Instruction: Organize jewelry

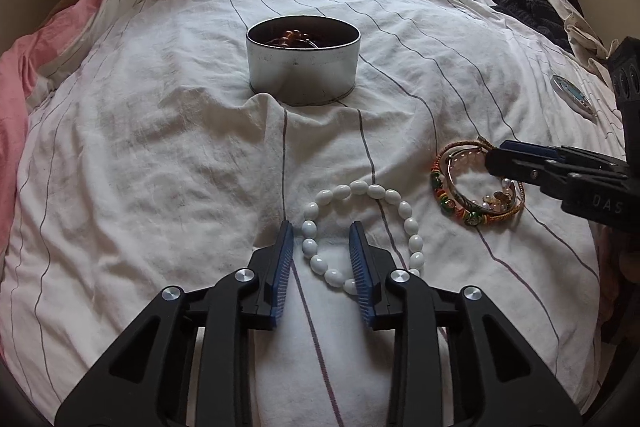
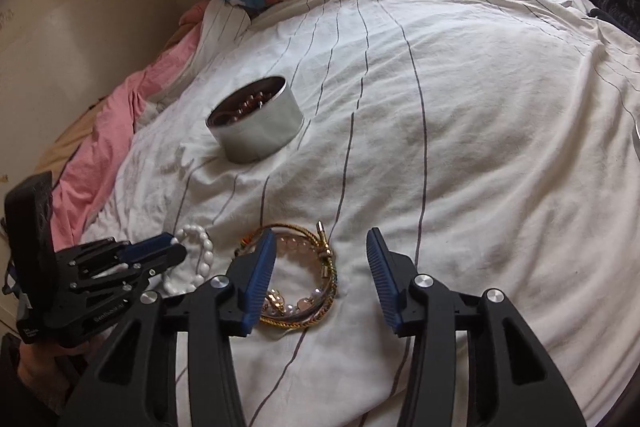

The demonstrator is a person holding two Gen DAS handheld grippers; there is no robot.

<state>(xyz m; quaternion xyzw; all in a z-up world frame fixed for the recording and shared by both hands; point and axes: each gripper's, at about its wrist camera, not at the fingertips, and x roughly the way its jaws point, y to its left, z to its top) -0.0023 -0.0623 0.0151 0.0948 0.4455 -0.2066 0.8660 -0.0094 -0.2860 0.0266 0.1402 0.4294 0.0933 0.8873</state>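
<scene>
White bead bracelet (image 1: 362,233) on the bed (image 1: 160,167), strand straddled by open left tongs (image 1: 322,251). Right tongs (image 2: 320,267) open over bangle pile (image 2: 298,283). Pinch low, skip the sheet, then tin (image 1: 303,61).

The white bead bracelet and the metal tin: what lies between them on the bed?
Only bare striped sheet, wrinkled into a fold, lies between the white bead bracelet and the metal tin; the left wrist view shows it plainly.
</scene>
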